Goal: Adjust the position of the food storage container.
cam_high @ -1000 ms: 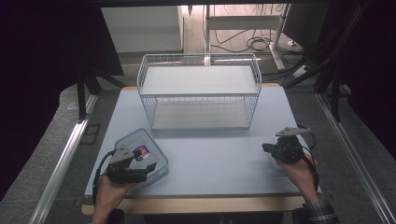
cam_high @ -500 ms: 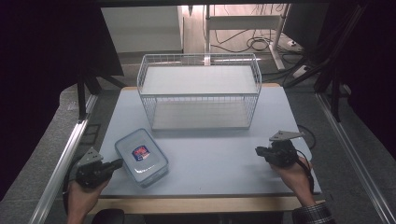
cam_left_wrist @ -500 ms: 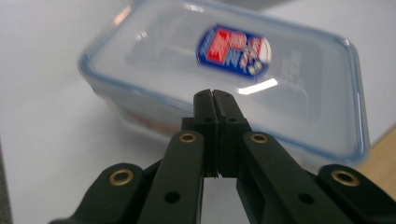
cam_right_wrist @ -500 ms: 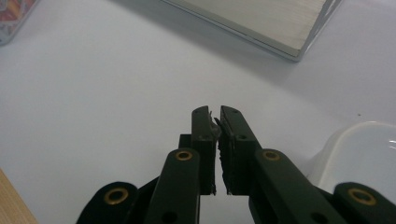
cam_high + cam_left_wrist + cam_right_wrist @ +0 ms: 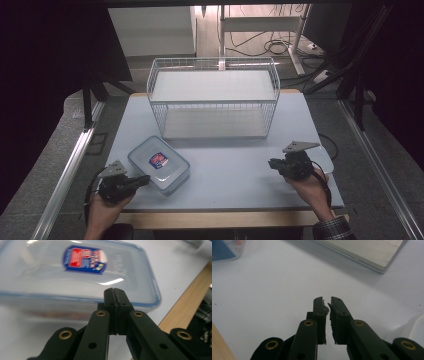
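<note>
Left gripper (image 5: pixel 142 180): jaws clenched on nothing, tips just short of the container's near-left side; a second ago it sat over the lid.
Container (image 5: pixel 159 164): lidded, on the table (image 5: pixel 235 165), unmoved.
Right gripper (image 5: pixel 272 163): nearly closed, empty, well right of the container, barely shifted.
Wire basket (image 5: pixel 214 97): beyond the container.

Wire basket (image 5: pixel 213 97) on table (image 5: pixel 235 165)
</note>
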